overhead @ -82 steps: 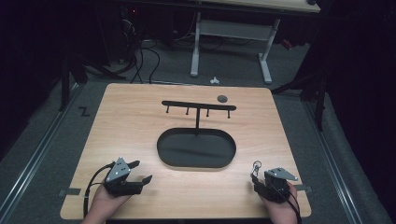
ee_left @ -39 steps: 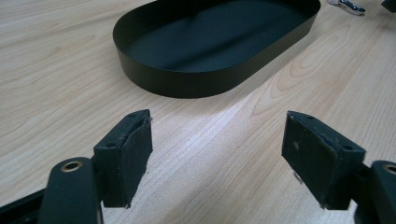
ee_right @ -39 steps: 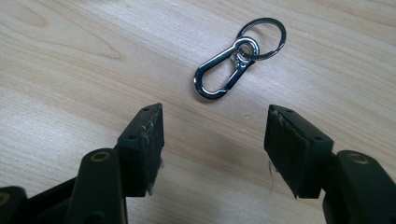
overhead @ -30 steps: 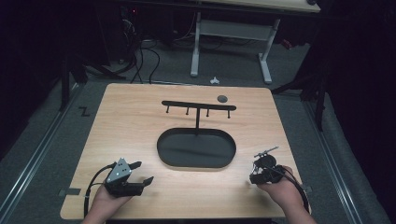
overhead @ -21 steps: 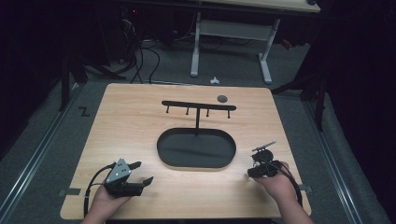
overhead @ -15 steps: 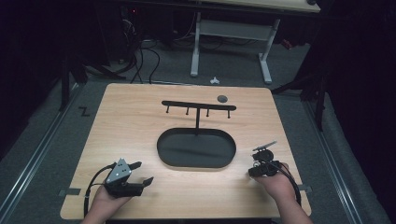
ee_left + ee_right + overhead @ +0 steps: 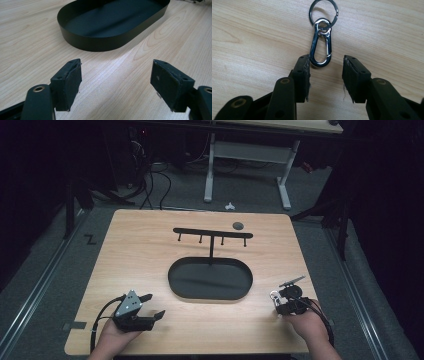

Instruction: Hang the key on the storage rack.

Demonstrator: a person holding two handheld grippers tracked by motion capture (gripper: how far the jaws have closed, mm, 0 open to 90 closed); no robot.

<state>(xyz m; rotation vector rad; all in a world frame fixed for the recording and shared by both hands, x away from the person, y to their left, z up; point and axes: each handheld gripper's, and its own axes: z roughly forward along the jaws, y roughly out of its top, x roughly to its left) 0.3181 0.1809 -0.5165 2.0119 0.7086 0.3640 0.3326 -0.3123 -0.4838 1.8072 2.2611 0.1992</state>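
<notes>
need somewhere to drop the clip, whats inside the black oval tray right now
Nothing: the tray shows a bare dark floor in the high view. In the left gripper view its near wall hides a strip of floor behind it.

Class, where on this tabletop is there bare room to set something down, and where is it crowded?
Bare wood lies left of the oval tray, up to the table's far-left corner, and between tray and near edge. Crowded: the hook rack behind the tray, and the carabiner at the right gripper.

no readable text, no labels, no brands, no numbers, no signs
</notes>
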